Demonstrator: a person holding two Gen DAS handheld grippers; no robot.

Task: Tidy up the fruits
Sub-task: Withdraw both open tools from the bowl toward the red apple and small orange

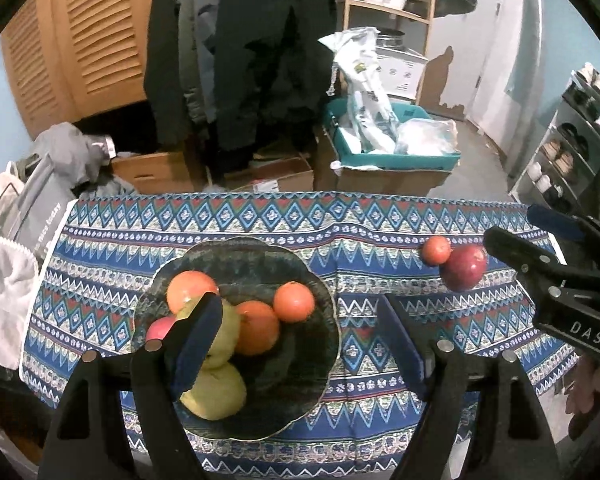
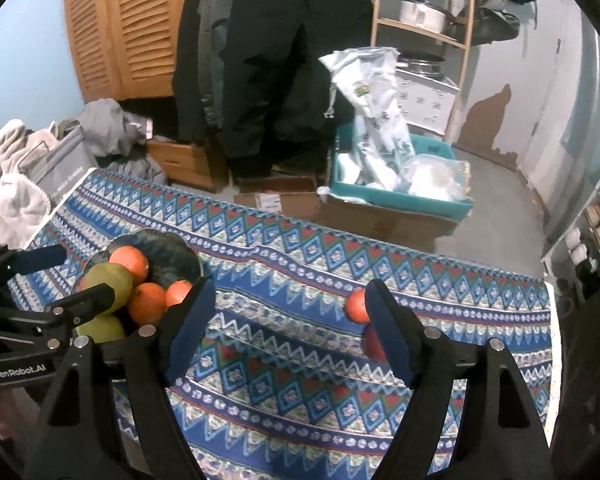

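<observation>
Gathering strays | both claws gape, empty | bowl (image 1: 332, 308) holds 6 | I next bring right claw (image 2: 288, 328) onto red apple (image 1: 463, 266), small orange (image 1: 436, 250) waits

Fruit bowl to the left, two loose fruits to the right on the tablecloth (image 1: 380, 240).

The bowl (image 1: 320, 288) holds several fruits touching one another. Well apart to its right, a small orange (image 1: 436, 250) lies touching an apple (image 1: 464, 266), just behind it. Boxes (image 1: 380, 178) stand on the floor beyond the table's far edge.
</observation>
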